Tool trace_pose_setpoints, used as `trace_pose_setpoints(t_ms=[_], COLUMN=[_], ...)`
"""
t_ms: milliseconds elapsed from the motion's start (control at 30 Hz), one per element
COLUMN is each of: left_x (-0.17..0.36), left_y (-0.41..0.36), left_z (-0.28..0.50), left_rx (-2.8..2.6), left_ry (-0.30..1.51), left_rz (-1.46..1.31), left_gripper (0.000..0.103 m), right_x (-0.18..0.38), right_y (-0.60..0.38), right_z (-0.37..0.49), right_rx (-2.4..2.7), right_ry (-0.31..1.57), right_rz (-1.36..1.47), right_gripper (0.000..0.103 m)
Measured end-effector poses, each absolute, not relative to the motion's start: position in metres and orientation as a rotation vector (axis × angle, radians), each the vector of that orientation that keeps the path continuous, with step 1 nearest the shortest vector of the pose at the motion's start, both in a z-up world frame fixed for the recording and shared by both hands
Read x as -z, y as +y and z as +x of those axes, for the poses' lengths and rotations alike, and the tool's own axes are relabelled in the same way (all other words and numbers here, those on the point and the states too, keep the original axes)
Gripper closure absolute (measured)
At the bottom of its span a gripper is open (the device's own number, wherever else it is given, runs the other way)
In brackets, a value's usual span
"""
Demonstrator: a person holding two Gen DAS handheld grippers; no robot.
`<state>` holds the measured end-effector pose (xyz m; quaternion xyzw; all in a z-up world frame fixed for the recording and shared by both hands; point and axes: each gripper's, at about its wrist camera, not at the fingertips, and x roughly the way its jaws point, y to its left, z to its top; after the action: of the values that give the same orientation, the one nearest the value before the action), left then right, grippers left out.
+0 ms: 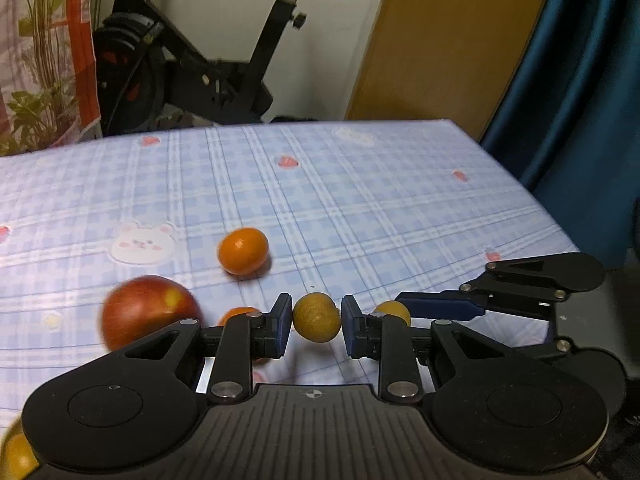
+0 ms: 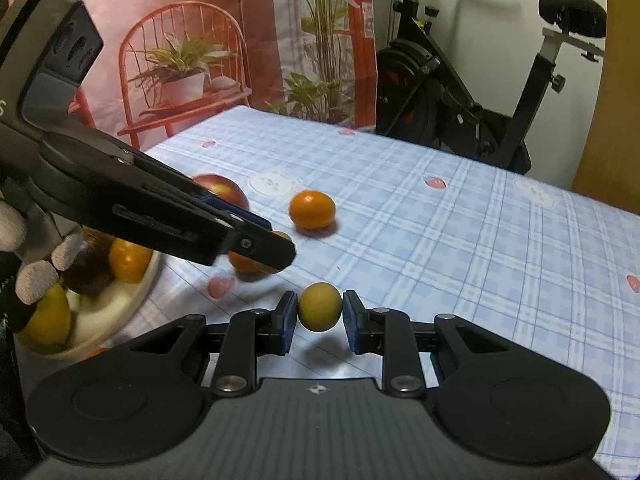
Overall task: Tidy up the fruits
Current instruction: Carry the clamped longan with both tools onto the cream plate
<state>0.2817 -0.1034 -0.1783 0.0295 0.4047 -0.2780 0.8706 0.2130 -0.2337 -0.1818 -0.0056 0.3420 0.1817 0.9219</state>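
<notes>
My left gripper [image 1: 316, 320] is shut on a small round yellow-brown fruit [image 1: 316, 317], held just above the blue checked tablecloth [image 1: 360, 200]. My right gripper [image 2: 320, 312] is shut on a second small yellow fruit [image 2: 320, 306]. In the left wrist view, the right gripper [image 1: 402, 306] reaches in from the right with its fruit [image 1: 394, 311]. A red apple [image 1: 148, 312], a tangerine [image 1: 243, 251] and a smaller orange fruit [image 1: 236, 316] lie on the cloth. In the right wrist view, the left gripper [image 2: 280, 250] crosses in front of the apple [image 2: 224, 190].
A white bowl [image 2: 116, 300] holding several fruits stands at the table's near left, under a gloved hand [image 2: 32, 276]. The tangerine [image 2: 312, 210] lies mid-table. An exercise bike [image 2: 460, 92] stands beyond the far edge. The table's right edge [image 1: 532, 196] drops off beside a blue curtain.
</notes>
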Motion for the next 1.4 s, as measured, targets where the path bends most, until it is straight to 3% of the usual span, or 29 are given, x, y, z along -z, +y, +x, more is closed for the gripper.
trace_pose_setpoints(t_ms=[233, 467, 1400], left_x=[0.144, 0.145, 0.185], left_y=[-0.045, -0.014, -0.008], left_z=[0.261, 0.236, 0.22], left_rx=[0.528, 0.517, 0.59], left_ry=[0.806, 0.833, 0.886], left_rz=[0.042, 0.047, 0.011], left_gripper=[0.075, 0.075, 0.075], right_x=[0.163, 0.157, 0.189], right_y=[-0.206, -0.163, -0.093], right_z=[0.201, 0.199, 0.183], right_rx=[-0.422, -0.514, -0.64], right_ry=[0.649, 0.639, 0.742], right_rz=[-0.002, -0.032, -0.151], right_gripper=[0.076, 0.076, 0.076])
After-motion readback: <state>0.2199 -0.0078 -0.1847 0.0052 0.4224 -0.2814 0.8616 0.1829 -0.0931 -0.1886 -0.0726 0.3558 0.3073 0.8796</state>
